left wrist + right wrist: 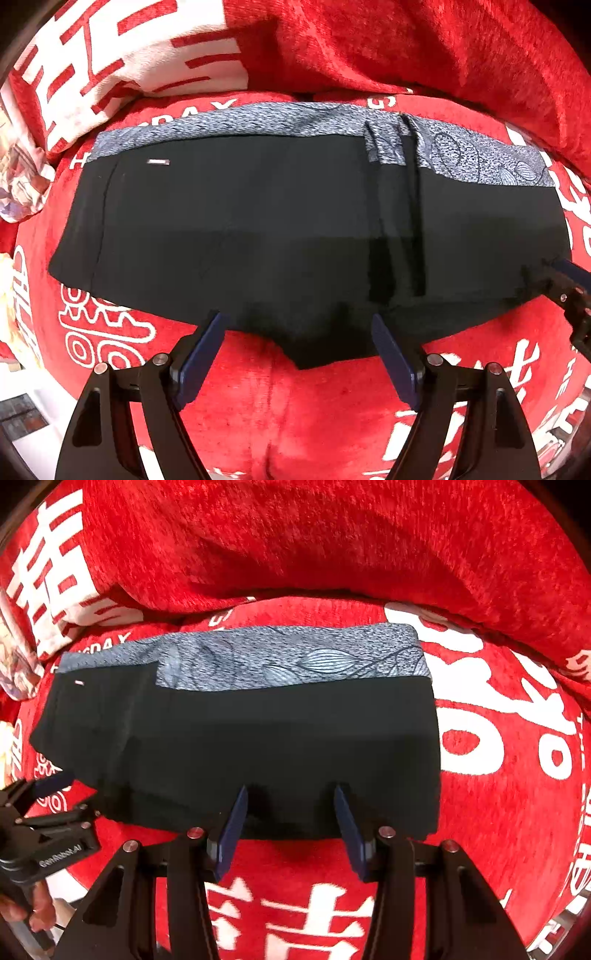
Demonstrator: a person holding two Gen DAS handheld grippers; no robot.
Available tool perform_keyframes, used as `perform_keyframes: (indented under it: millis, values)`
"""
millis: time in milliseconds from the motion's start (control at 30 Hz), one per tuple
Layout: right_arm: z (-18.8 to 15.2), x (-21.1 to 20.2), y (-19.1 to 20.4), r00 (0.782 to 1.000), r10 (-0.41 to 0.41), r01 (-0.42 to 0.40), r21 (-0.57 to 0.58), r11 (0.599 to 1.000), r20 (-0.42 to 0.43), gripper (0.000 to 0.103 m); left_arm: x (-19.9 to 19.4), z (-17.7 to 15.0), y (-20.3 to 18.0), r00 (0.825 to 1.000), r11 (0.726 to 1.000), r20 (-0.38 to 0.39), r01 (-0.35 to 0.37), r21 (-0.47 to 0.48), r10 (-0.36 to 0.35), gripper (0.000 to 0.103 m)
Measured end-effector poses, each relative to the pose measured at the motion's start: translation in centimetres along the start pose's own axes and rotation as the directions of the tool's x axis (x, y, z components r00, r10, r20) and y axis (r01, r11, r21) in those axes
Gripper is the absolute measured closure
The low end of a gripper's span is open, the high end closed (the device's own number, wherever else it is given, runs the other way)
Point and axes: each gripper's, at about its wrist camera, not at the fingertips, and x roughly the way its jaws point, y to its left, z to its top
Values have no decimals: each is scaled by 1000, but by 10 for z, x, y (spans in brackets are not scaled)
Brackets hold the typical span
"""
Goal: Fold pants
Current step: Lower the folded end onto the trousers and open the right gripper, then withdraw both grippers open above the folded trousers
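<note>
So I've got both grippers, left (297, 328) and right (291, 799), wide open and empty at the pants' (258, 221) near edge on the blanket (314, 406), lined up to pinch that hem for a fold.

Ahead of my fingers spreads a red plush cover (314, 406) printed with white characters; it runs under both my pairs of fingers and past them on every side. Directly on it, just beyond my fingertips, lie the black pants (258, 229), spread flat across the cover, with a grey-blue leaf-patterned band (258, 120) along the edge farthest from my fingers. Beyond that far edge, a red backrest (314, 542) in the same fabric rises. Off past my left fingers, a white-and-red printed cushion (122, 59) rests at the back, with a crumpled pale patterned cloth (22, 184) beside it.
</note>
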Motion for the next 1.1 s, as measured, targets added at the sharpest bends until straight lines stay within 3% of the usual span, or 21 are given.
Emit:
perform_keyframes:
  millis: [167, 200, 233, 433, 500, 667, 700, 767, 1100]
  values:
    - [-3, -8, 22, 1000, 5, -5, -1, 1000, -5, 50, -3, -4, 21, 1000, 1000, 12, 11, 7, -11, 20]
    - [-4, -9, 27, 1000, 6, -7, -4, 1000, -6, 47, -3, -5, 26, 1000, 1000, 11, 13, 4, -13, 15]
    - [-5, -10, 32, 1000, 7, -7, -7, 1000, -9, 46, -4, -6, 30, 1000, 1000, 10, 16, 0, -16, 0]
    - [-12, -14, 56, 1000, 13, -13, -15, 1000, -25, 33, -6, -14, 54, 1000, 1000, 10, 21, -17, -21, 0]
    - [-14, -15, 64, 1000, 13, -13, -25, 1000, -26, 24, -4, -15, 62, 1000, 1000, 5, 19, -23, -19, 0]
    - [-18, -14, 82, 1000, 2, -3, -51, 999, -21, 16, -3, -19, 79, 1000, 999, 0, 17, -51, -17, 0]
    - [-20, -14, 84, 1000, -2, 0, -52, 999, -25, 7, -2, -20, 82, 1000, 998, -2, 19, -58, -19, 0]
    - [-22, -13, 87, 999, -8, 6, -51, 999, -31, 0, -2, -22, 87, 1000, 997, -5, 23, -69, -23, 0]
    - [-33, -10, 110, 996, -22, 15, -90, 996, -81, 0, 5, -34, 113, 999, 993, -28, 43, -105, -46, 0]
